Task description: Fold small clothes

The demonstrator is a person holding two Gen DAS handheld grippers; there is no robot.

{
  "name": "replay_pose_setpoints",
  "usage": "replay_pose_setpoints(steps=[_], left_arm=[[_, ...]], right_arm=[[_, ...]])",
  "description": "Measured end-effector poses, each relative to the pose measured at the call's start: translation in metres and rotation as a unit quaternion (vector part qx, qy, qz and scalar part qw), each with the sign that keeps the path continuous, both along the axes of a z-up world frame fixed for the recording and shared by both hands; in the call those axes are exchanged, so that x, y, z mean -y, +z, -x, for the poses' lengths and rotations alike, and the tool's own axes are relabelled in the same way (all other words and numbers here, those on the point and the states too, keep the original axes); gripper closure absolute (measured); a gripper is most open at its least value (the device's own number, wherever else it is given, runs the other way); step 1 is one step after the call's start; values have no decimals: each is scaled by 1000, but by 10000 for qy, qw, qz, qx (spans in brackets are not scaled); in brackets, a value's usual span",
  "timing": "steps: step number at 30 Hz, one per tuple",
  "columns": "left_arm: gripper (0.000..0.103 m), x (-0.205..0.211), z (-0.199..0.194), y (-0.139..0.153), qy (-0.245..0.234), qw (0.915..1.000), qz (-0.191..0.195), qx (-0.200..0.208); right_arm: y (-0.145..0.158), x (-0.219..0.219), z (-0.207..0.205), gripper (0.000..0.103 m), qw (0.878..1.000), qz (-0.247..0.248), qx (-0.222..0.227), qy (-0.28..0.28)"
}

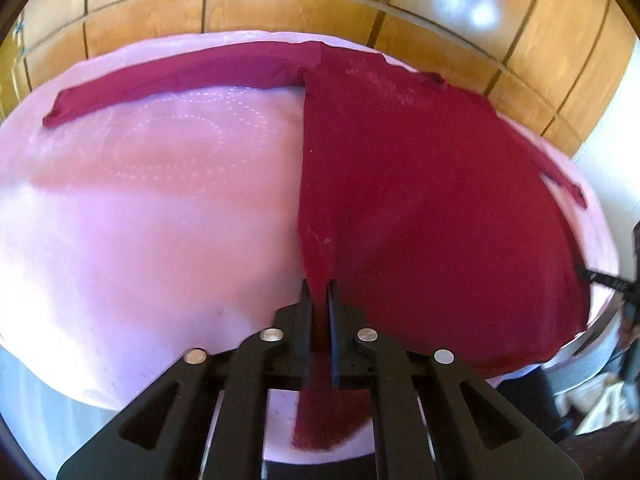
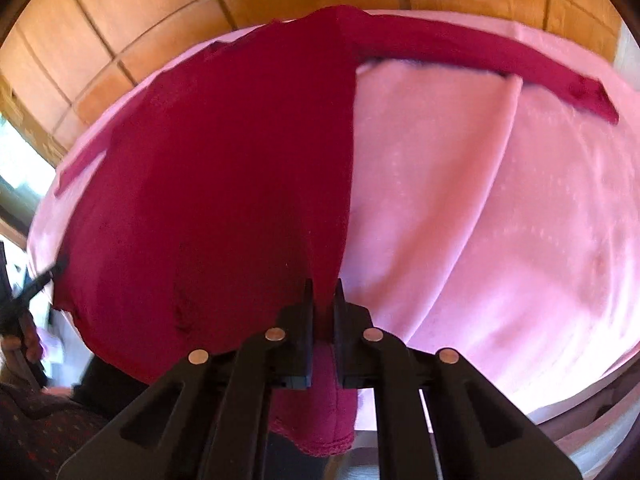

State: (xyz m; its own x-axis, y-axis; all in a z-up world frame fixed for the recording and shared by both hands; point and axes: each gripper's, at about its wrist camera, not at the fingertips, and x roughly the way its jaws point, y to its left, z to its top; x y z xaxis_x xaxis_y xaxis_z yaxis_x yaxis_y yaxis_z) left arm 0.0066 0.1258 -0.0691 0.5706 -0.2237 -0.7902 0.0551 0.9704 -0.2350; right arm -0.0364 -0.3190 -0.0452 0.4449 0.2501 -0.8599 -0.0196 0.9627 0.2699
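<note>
A dark red long-sleeved top (image 1: 420, 184) lies spread on a pink cloth (image 1: 140, 220) over a table. One sleeve (image 1: 172, 76) stretches out to the far left. My left gripper (image 1: 319, 286) is shut on the top's near left hem corner. In the right wrist view the same top (image 2: 224, 168) fills the left half, with its other sleeve (image 2: 480, 60) stretched to the far right. My right gripper (image 2: 323, 284) is shut on the near right hem corner, and the hem hangs below the fingers.
Wooden panelled cupboards (image 1: 280, 4) stand behind the table. The pink cloth (image 2: 500, 220) has a long crease in the right wrist view. The other gripper shows at the edge of each view, at the right (image 1: 608, 280) and at the left (image 2: 32, 288).
</note>
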Motion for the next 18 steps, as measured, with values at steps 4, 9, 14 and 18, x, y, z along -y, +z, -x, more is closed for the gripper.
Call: replay_pose_setpoints(steps=[4,9,14,18], left_arm=[[42,8,-1,36,74,9970,-191,743],[42,39,-43,54,-176,9949,-32,988],[42,82,-99,31,-329,9972,-185,648],[40,103,-114,14,-444,9963,-429,594]], right_arm=[[8,14,-5,83,9994,-303,70,-130],[22,76,-20,52,9862,-887,420,-1333],[15,161,-50,56,9513,-1376,584,-2697],[8,217,-77,62,9202,-1658,734,-3469]])
